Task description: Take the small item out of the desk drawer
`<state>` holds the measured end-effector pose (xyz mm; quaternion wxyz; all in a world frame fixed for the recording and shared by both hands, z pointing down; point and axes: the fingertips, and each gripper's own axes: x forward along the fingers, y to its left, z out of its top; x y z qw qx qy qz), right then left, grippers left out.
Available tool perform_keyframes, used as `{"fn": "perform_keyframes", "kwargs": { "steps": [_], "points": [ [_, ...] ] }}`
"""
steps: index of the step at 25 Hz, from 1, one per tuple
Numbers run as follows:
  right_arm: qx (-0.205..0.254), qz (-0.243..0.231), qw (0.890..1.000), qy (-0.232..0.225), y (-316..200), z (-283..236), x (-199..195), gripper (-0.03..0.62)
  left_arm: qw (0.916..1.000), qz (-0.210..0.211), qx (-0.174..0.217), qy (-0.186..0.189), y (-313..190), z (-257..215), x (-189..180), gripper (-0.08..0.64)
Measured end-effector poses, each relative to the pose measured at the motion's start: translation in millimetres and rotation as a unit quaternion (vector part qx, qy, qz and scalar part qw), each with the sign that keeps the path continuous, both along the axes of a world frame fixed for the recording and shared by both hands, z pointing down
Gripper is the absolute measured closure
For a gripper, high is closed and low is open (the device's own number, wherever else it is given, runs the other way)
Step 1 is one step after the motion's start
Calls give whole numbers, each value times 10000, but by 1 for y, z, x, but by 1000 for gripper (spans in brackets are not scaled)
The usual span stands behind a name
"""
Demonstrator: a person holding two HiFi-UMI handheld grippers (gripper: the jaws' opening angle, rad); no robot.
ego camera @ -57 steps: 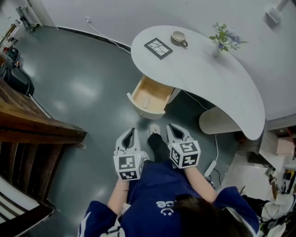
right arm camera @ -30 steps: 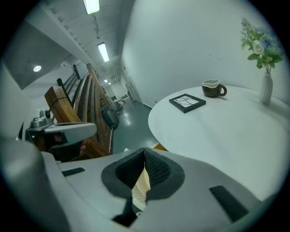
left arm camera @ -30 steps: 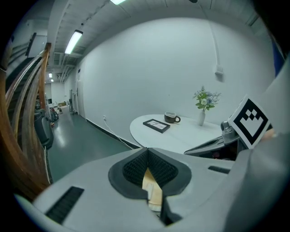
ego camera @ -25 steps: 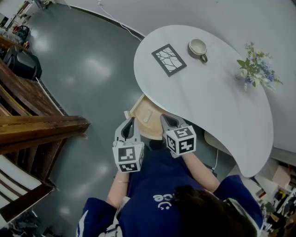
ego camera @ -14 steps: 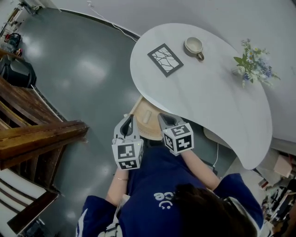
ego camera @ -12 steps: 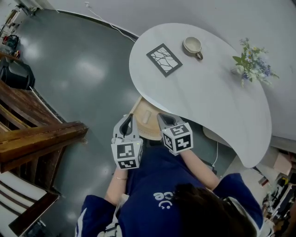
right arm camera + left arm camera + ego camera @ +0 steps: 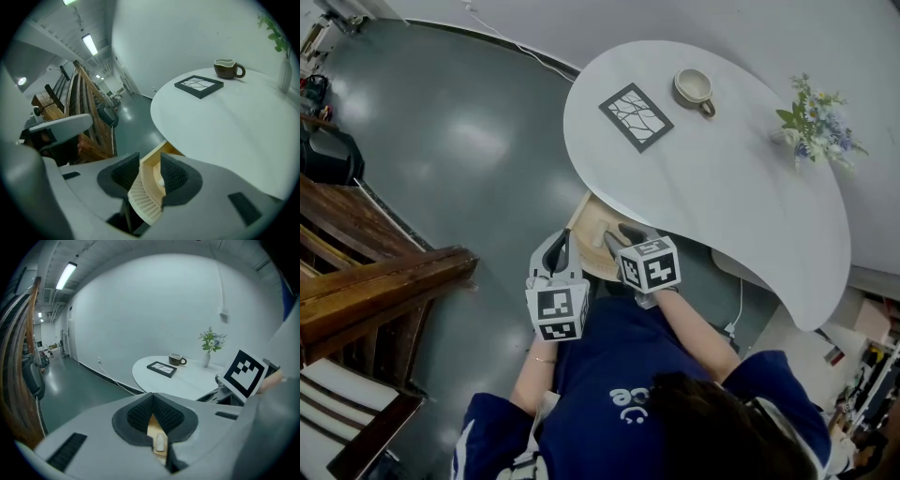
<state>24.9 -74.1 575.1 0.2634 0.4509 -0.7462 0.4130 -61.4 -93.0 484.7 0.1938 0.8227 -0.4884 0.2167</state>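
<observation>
Above the drawer (image 7: 592,239) your right gripper's (image 7: 616,235) jaws are opening, its front wall seen between them; your left gripper (image 7: 555,247) hangs closed beside it.

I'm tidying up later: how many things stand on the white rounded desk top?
3: a black-framed picture near the left edge, a brown mug beside it, a white vase of flowers at the far right. None seems hidden.
</observation>
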Motion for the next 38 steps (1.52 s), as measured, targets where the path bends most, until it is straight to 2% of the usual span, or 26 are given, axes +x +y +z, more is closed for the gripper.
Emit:
{"fn": "perform_keyframes", "kwargs": {
  "steps": [7, 12, 16, 22, 31, 38],
  "points": [
    [-558, -18, 9984, 46, 0, 42, -8, 394, 9999, -68, -118, -73, -4, 7, -13, 557],
    [-879, 105, 9960, 121, 0, 68, -15, 388, 9995, -114, -224, -171, -3, 13, -25, 557],
    [-960, 403, 9940, 332, -4, 80, -12, 383, 9994, -130, -258, -214, -5, 15, -29, 557],
    [-1149, 583, 9895, 659, -3, 108, -9, 382, 9989, -200, -265, -324, -5, 17, -38, 557],
    [-1483, 408, 9836, 938, 0, 141, -7, 379, 9975, -351, -407, -457, 4, 24, -51, 557],
    [-1584, 30, 9797, 1229, 1, 163, -17, 373, 9969, -300, -421, -588, 6, 25, -53, 557]
  ]
}}
